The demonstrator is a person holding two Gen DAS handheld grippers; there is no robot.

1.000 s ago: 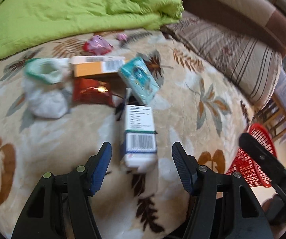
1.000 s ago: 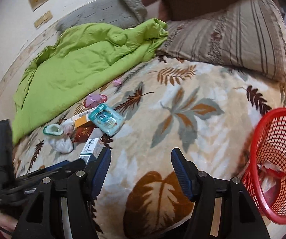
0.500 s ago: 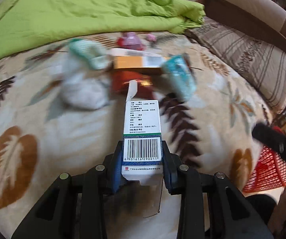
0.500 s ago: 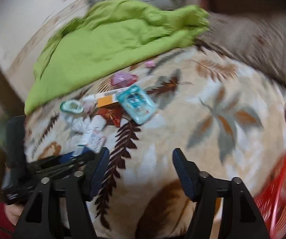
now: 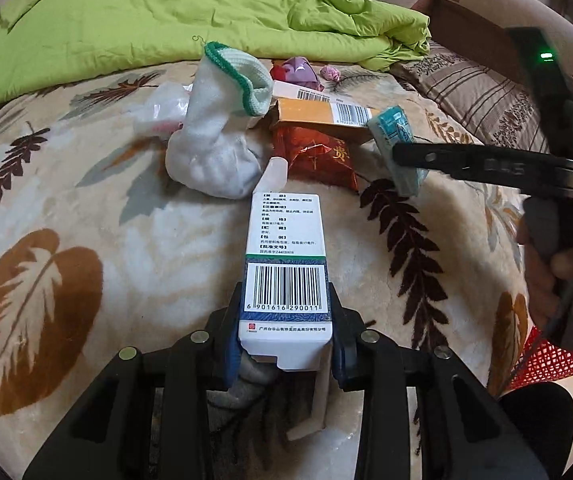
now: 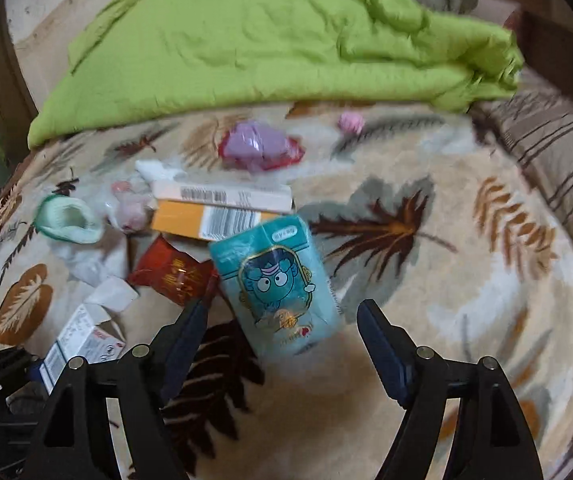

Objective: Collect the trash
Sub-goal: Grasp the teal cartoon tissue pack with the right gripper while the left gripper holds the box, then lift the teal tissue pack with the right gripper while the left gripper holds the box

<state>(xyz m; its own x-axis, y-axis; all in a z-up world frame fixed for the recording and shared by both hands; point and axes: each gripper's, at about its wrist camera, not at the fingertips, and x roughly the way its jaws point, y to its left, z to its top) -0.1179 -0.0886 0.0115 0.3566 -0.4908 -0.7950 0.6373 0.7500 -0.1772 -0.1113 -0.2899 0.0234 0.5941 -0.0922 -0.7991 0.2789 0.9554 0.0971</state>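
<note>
My left hand-held gripper (image 5: 284,344) is pinching the near end of the white medicine box (image 5: 284,264), barcode face up, its long axis running straight away from me along the fingers. My right hand-held gripper (image 6: 286,344) is spread wide, and the teal tissue pack (image 6: 282,284) lies on the leaf-patterned blanket (image 6: 466,280) directly ahead, its near end already between the blue pads (image 6: 378,344). The pack's long axis points roughly along my fingers, tilted slightly leftward, so I judge the right side only needs to ease forward and squeeze across the short width. The red foil wrapper (image 6: 174,276) sits just beside my left finger, close enough to snag. The red basket (image 5: 546,364) waits at the bed's right edge.
</note>
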